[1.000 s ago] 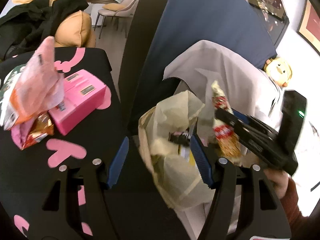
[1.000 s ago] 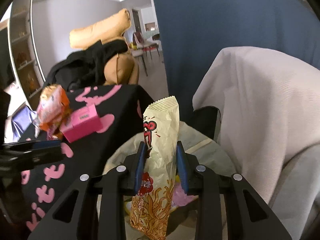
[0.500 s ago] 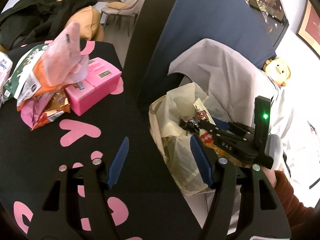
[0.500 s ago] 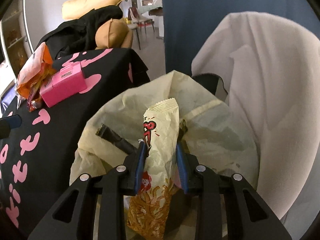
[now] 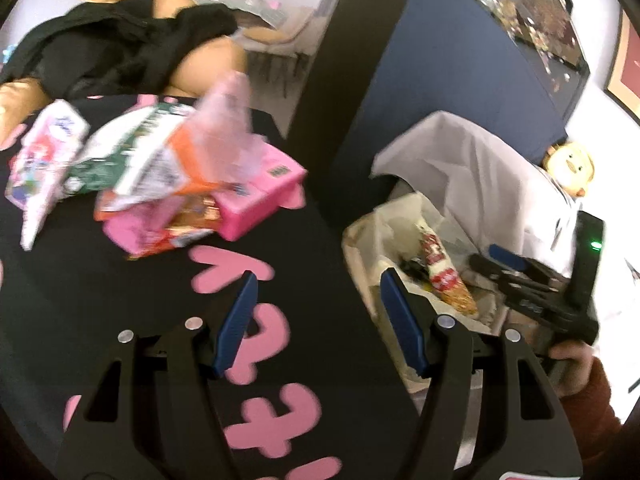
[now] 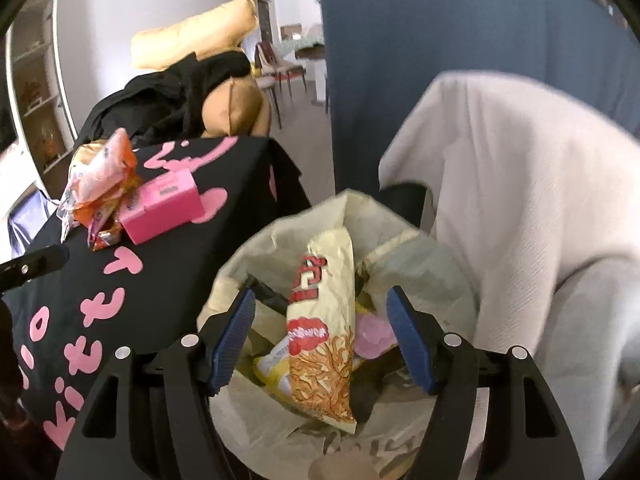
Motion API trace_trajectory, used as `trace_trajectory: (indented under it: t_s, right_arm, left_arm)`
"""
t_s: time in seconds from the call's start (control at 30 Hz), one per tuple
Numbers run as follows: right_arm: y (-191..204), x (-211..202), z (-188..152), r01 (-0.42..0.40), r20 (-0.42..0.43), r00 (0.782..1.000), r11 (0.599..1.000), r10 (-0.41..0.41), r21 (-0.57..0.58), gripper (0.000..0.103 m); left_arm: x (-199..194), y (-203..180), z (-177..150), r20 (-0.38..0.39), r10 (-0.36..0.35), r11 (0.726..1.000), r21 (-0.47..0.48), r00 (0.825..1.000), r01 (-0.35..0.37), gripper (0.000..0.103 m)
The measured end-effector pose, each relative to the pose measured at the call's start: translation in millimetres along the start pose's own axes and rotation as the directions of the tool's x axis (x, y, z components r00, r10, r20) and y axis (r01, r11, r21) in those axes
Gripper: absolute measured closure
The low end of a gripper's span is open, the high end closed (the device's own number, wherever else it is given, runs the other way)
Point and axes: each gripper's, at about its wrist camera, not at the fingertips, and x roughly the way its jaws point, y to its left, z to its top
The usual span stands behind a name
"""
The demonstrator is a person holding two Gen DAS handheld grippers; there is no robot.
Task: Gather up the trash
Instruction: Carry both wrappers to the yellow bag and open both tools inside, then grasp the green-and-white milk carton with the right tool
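Two black plastic grippers, left gripper (image 5: 316, 320) and right gripper (image 6: 320, 336), each with two arms, triangle holes and round silver screws. Blue ridged pads (image 6: 234, 336) on the fingertips. Small green light on the right one. Rust-red knitted sleeve (image 5: 592, 412) at the wrist.

The black cloth (image 5: 120, 300) in front of the left gripper (image 5: 316, 320) is bare — a clear lane up to the heap of snack wrappers (image 5: 152, 168) and the pink box (image 5: 256, 196), which block its far half. The mouth of the trash bag (image 6: 432, 264) is partly filled: a snack packet (image 6: 324, 320) lies between the right gripper's (image 6: 320, 336) opening jaws without touching either pad. A white draped cloth (image 6: 520, 200) crowds the bag's right side; a blue panel (image 6: 440, 40) closes off the space behind.
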Motion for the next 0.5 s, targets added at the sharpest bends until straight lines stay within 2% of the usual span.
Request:
trace_trajectory:
  t_s: [0.13,0.23,0.43,0.5]
  right_arm:
    - [16.3,-15.2,12.7,-0.002,0.038,0.999,0.999,0.003,-0.032,0.038]
    - [35.7,-19.1,20.8,-0.072,0.046,0.996,0.995,0.075,-0.063,0.038]
    - [91.7,-16.2,40.2,-0.148,0.076,0.984,0.978,0.160,-0.147,0.038]
    - [105.9,-12.2,47.8,-0.166,0.092,0.979,0.973,0.182,-0.160,0.038]
  left_arm:
    - [-24.2,32.8,-0.1,0.062,0.061,0.997,-0.055,0.996,-0.058,0.042]
    - [-41.2,57.6,0.6,0.102,0.105,0.991,-0.095,0.989,-0.096,0.042]
    - [-72.0,124.4,9.2,0.186,0.232,0.967,-0.151,0.955,-0.206,0.042]
    - [-77.9,152.0,19.6,0.202,0.285,0.953,-0.168,0.937,-0.253,0.042]
